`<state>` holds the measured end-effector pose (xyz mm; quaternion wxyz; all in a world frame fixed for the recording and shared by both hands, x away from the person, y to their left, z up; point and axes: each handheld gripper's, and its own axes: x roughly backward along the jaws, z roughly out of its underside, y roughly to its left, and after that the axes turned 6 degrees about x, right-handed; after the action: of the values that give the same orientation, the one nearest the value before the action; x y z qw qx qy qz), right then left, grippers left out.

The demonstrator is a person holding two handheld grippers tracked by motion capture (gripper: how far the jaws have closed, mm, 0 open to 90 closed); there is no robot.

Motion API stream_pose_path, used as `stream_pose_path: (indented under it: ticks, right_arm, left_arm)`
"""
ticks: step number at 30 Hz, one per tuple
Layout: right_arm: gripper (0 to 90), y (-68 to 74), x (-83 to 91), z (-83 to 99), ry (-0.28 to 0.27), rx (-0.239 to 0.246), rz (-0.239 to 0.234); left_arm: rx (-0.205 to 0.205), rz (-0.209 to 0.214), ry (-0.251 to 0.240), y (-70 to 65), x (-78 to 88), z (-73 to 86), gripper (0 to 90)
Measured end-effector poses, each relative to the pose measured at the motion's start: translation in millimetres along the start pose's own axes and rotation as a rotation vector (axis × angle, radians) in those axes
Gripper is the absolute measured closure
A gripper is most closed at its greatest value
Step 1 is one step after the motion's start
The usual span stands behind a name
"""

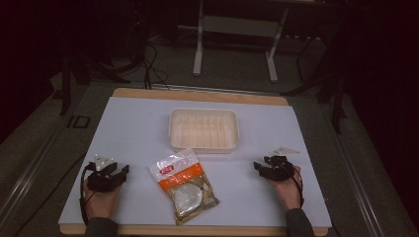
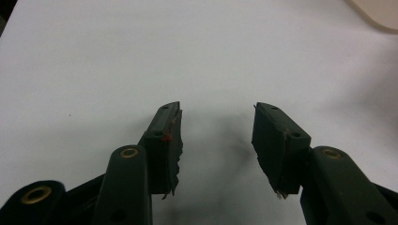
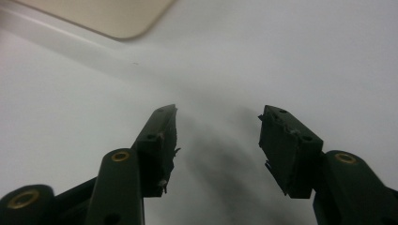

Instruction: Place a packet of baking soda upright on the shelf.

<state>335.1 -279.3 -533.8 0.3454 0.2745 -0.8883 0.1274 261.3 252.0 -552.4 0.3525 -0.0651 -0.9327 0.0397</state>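
High view. Table (image 1: 123, 118): white top with a wooden border showing at the far and near edges. Tray (image 1: 203, 130): cream plastic, rectangular, ribbed floor, nothing in it, set at the middle of the far half, its long side parallel to the far edge. Food packet (image 1: 184, 185): clear pouch with a red label and orange band, a pale round item inside, lying flat and slanted, just in front of the tray's near left corner and apart from it; its lower end comes close to the near table edge. Left tongs (image 1: 122, 170): held in the person's left hand at the near left, tips pointing toward the packet, a strip of bare table between. Right tongs (image 1: 258, 167): held in the right hand at the near right, tips pointing inward; wider bare table lies between them and the packet. Both side margins of the table are free.

Left gripper view. Left tongs (image 2: 217, 124): jaws spread apart, nothing between them, white table under and ahead. A corner of the tray (image 2: 375, 11) sits at the upper right.

Right gripper view. Right tongs (image 3: 217, 124): jaws spread wide, gripping nothing, their shadow on bare table. The tray's rounded corner (image 3: 112, 16) lies at the upper left, well ahead of the tips.
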Motion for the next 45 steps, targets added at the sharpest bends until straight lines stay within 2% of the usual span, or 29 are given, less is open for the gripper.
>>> stream_pose_path:
  ticks: [6, 11, 17, 34, 45]
  right_arm:
    - [46.0, 5.9, 1.7, -14.6, -0.005, 0.038, -0.054]
    - [44.5, 12.0, -1.6, -26.0, -0.014, 0.058, -0.106]
    - [43.0, 22.6, -8.8, -35.7, -0.021, 0.079, -0.159]
    - [40.4, 57.7, -30.1, -58.1, -0.011, 0.162, -0.271]
    - [39.4, 79.3, -44.3, -74.1, -0.004, 0.193, -0.347]
  left_arm:
    - [-0.035, 0.006, 0.014, -2.8, -1.7, 0.3, 52.1]
    - [-0.015, 0.019, 0.014, -0.5, -1.6, 0.2, 51.7]
    - [-0.02, 0.016, 0.017, -1.0, -1.8, 0.2, 51.4]
    - [-0.022, 0.013, 0.016, -1.8, -2.2, 0.2, 51.5]
    - [-0.023, 0.008, 0.016, -1.9, -2.1, 0.2, 51.9]
